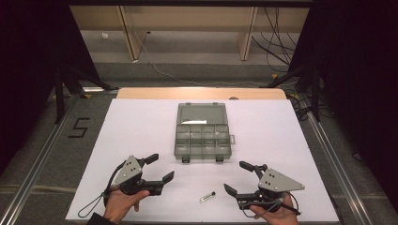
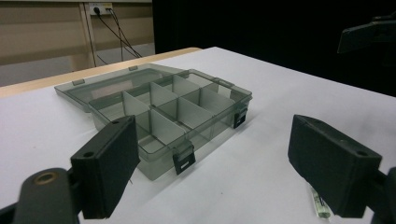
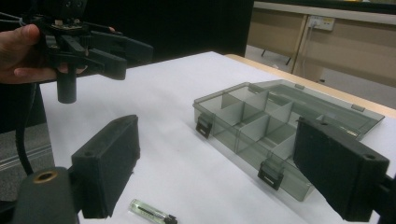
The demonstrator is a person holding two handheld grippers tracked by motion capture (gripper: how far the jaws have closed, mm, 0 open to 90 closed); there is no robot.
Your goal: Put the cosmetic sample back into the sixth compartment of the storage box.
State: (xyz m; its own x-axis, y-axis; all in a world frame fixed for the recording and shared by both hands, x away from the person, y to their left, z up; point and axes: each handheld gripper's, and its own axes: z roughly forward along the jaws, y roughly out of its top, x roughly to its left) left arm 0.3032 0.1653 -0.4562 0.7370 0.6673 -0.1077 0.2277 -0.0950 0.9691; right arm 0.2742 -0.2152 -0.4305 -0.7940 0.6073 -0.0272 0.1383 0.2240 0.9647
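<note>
On the white table (image 1: 141,126) in the high view, a clear grey organizer box (image 1: 202,137) lies open near the middle, its lid folded back toward the far edge. The left gripper (image 1: 156,168) and the right gripper (image 1: 240,177) sit near the front edge, each held in a hand, jaws spread wide with nothing between them. A small vial (image 1: 207,196) lies on the table between the 2 grippers, nearer the right one. In the left gripper view, the 2 black jaws stand far apart and empty; the box (image 2: 168,112) lies ahead, and the vial (image 2: 320,206) peeks out beside the right-hand jaw. In the right gripper view, the jaws are likewise wide and empty, the vial (image 3: 152,214) lies just ahead between them, the box (image 3: 271,126) beyond, and the left gripper (image 3: 126,58) hangs above the table's far side.
</note>
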